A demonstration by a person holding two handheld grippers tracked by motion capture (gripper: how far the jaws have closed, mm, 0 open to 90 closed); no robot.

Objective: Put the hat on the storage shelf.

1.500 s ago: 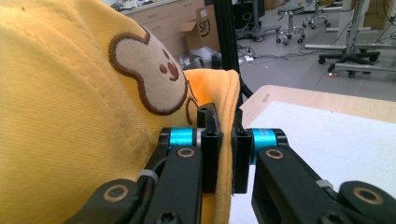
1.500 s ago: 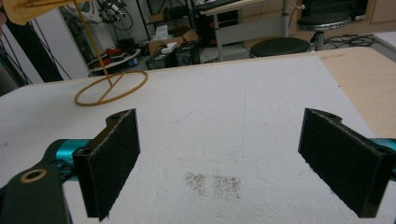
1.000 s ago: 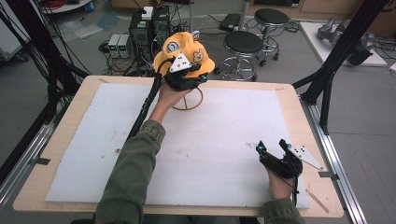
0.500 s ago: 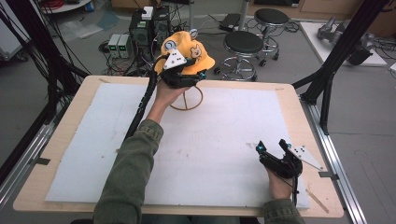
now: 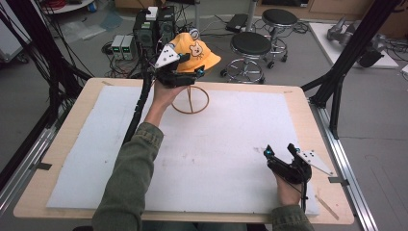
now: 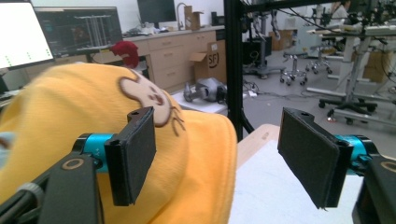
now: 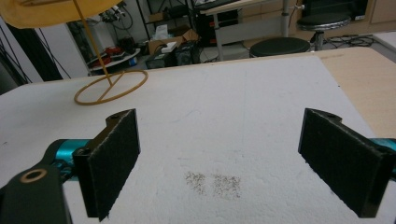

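Yellow hat (image 5: pixel 198 53), set atop wire stand (image 5: pixel 191 100) at desk's (image 5: pixel 298 108) twelve o'clock, hanging judged done; left tongs (image 5: pixel 185 73) just opened wide, pads off brim, withdrawal left; right tongs (image 5: pixel 279 153) wide, empty, at five o'clock.

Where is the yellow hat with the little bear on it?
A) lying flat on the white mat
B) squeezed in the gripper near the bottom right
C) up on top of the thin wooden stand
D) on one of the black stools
C: the yellow hat sits atop the thin wooden stand, whose ring foot rests on the white mat, with the left gripper beside it, jaws open.
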